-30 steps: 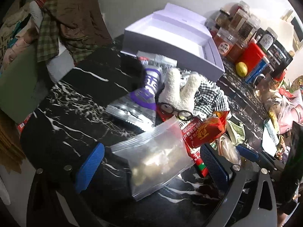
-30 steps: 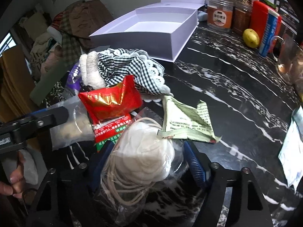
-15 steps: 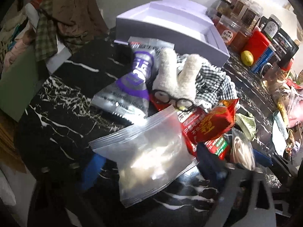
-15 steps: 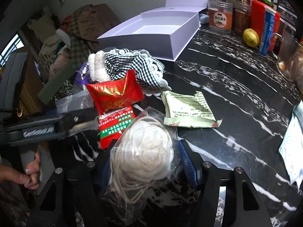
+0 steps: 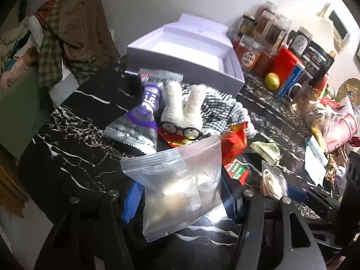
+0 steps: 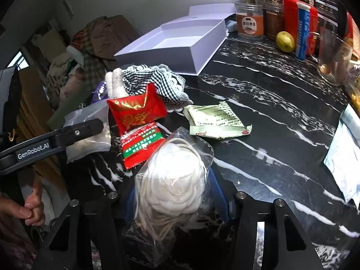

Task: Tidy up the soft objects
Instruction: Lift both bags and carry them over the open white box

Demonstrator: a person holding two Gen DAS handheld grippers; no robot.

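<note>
Black marble countertop [image 6: 258,112] cluttered with packets, against white wall [image 6: 135,0].

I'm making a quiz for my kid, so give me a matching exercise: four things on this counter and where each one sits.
1. zip bag
2. bagged white mask
3. lemon
4. green sachet

A. flat on bare black marble
B. between the right claw's pads
C. beside the red tin
D. between the left claw's pads

Pairs: 1-D, 2-B, 3-C, 4-A
</note>
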